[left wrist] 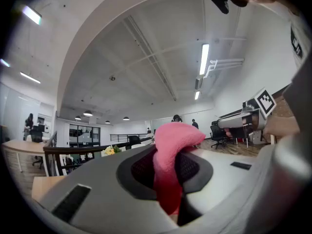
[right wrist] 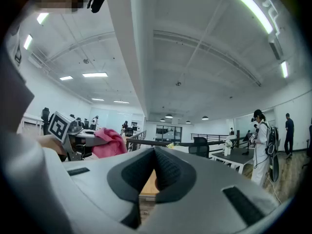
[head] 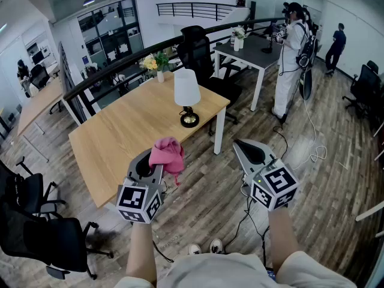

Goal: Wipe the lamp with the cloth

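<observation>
No legible words, brands or numbers are found in any view. Black-and-white square markers, not text, are noted on the cubes of the left gripper (head: 153, 161) and right gripper (head: 236, 143). A dark patch on the person's shirt (left wrist: 295, 42) may be print; it is too blurred to be read.

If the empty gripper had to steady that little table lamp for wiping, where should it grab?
Probably the thin dark stem of the lamp, between white shade and round base, coming level from the table's near edge. The stem is slim and upright; the shade flares wide. The right gripper, shut now, must open first.
</observation>
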Demonstrator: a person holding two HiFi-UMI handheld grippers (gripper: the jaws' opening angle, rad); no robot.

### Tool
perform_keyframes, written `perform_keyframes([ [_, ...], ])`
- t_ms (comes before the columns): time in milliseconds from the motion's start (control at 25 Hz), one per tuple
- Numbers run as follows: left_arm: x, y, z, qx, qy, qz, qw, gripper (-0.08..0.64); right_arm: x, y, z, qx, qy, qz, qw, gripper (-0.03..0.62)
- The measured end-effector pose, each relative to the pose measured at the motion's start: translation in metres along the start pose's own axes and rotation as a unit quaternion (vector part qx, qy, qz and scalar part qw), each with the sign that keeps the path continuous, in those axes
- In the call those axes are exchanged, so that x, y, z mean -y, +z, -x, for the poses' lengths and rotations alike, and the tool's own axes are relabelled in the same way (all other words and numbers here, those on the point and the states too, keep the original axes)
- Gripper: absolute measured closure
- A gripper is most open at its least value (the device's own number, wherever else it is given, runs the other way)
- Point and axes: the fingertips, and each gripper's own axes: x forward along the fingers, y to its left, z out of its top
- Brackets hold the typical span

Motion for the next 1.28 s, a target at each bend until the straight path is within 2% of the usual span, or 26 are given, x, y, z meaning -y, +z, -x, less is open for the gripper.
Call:
perform_keyframes([
  [200, 0.003, 0.0, -0.005, -0.001, 0.007, 0.0, 1.0, 0.476, 0.013, -0.005, 0.001, -0.009, 0.004, -0.004, 1.0, 0.575],
  [360, 0.004, -0.002, -0.01, 0.0, 0.02, 0.002, 0.9998, 0.476, 0.022, -0.005, -0.003, -0.001, 0.027, -0.017, 0.999, 0.574],
  [560, -0.002, -0.009, -0.018, -0.005, 0.035, 0.006, 0.9994, 0.476, 0.028, -0.009, -0.019, 0.002, 0.05, -0.011, 0.999, 0.574],
  [760, -0.015, -0.025, -0.039, -0.011, 0.046, 0.018, 0.9987, 0.476, 0.039, -0.028, -0.041, -0.02, 0.063, -0.01, 0.998, 0.574],
  [880, -0.026, -0.034, -0.058, -0.012, 0.047, 0.023, 0.9986, 0.476, 0.049, -0.038, -0.061, -0.03, 0.057, -0.014, 0.998, 0.574],
  [1080, -0.052, -0.055, -0.111, -0.005, 0.038, 0.03, 0.9988, 0.476, 0.082, -0.05, -0.113, -0.035, 0.042, 0.009, 0.998, 0.574],
  [1280, -0.111, -0.065, -0.168, 0.003, 0.037, 0.035, 0.9987, 0.476, 0.109, -0.048, -0.184, -0.024, 0.033, 0.007, 0.999, 0.574],
])
